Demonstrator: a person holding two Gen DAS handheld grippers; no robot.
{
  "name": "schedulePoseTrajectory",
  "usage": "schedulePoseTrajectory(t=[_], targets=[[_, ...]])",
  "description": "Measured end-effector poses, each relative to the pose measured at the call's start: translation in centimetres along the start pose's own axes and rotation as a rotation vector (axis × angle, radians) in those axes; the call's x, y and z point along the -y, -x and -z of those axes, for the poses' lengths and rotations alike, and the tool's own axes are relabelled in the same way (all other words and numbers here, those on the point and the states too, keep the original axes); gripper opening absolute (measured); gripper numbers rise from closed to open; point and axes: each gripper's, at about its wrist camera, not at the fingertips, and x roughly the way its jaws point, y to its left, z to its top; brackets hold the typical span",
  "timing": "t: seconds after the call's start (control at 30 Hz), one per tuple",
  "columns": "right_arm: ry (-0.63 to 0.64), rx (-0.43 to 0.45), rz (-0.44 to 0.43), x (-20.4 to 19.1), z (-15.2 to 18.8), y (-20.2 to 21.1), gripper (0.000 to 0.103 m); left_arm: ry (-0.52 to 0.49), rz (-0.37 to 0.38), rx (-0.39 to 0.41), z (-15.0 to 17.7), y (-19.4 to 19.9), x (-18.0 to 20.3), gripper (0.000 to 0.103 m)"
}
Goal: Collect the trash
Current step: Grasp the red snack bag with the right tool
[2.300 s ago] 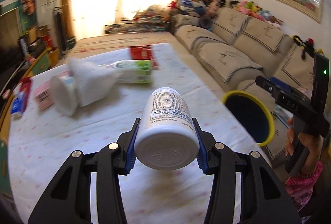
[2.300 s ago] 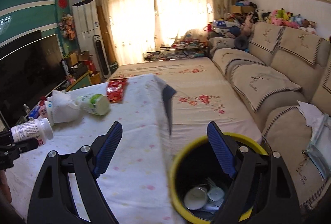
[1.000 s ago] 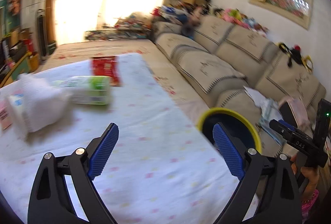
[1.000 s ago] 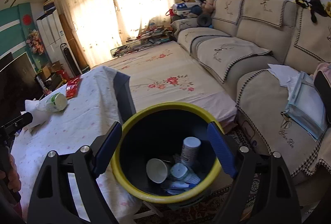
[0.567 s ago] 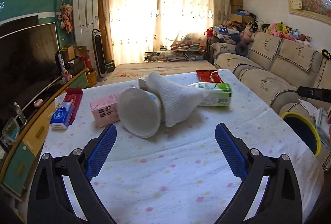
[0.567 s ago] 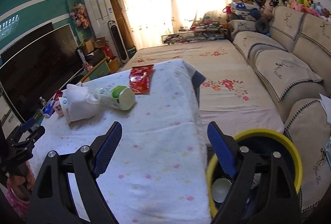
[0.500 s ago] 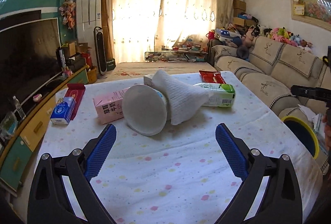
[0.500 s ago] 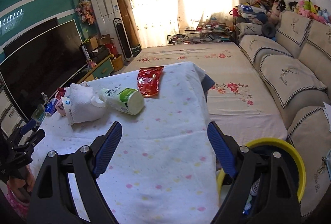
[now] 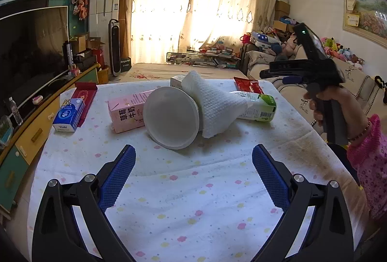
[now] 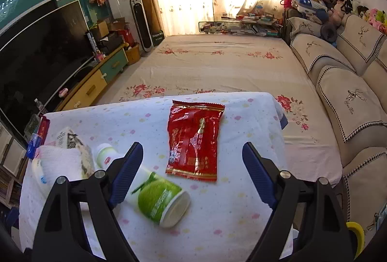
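Left gripper (image 9: 193, 170) spread wide, empty, facing white cup (image 9: 171, 118); right gripper (image 10: 192, 165) spread, empty, above red packet (image 10: 194, 138).

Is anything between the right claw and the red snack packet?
Nothing visible. The red snack packet lies flat on bare tablecloth ahead of the open right claw; the green bottle lies left, under the left finger.
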Motion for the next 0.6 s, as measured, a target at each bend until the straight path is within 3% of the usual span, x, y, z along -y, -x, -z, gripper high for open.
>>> schedulePoseTrajectory(t=[0.2,0.37,0.43,0.5,0.53,0.6], targets=[[-0.032,-0.125,0.025,0.5,-1.8,-4.9,0.068,0.03,0.022,-0.007,0.0,0.2,-0.5,0.096],[-0.047,-0.206,0.028,0.5,-1.9,-7.3,0.046,0.036,0.032,-0.009,-0.1,0.1,-0.6,0.096],[-0.059,-0.22,0.023,0.6,-1.8,-7.8,0.043,0.037,0.035,-0.01,-0.1,0.1,-0.5,0.096],[-0.069,-0.23,0.015,0.7,-1.7,-8.1,0.032,0.038,0.037,-0.011,-0.1,0.2,-0.5,0.095],[-0.072,-0.234,0.012,0.7,-1.6,-8.2,0.017,0.038,0.038,-0.011,-0.1,0.2,-0.5,0.095],[-0.09,-0.229,-0.001,1.0,-1.4,-8.1,0.013,0.036,0.037,-0.014,0.0,0.1,-0.4,0.095]])
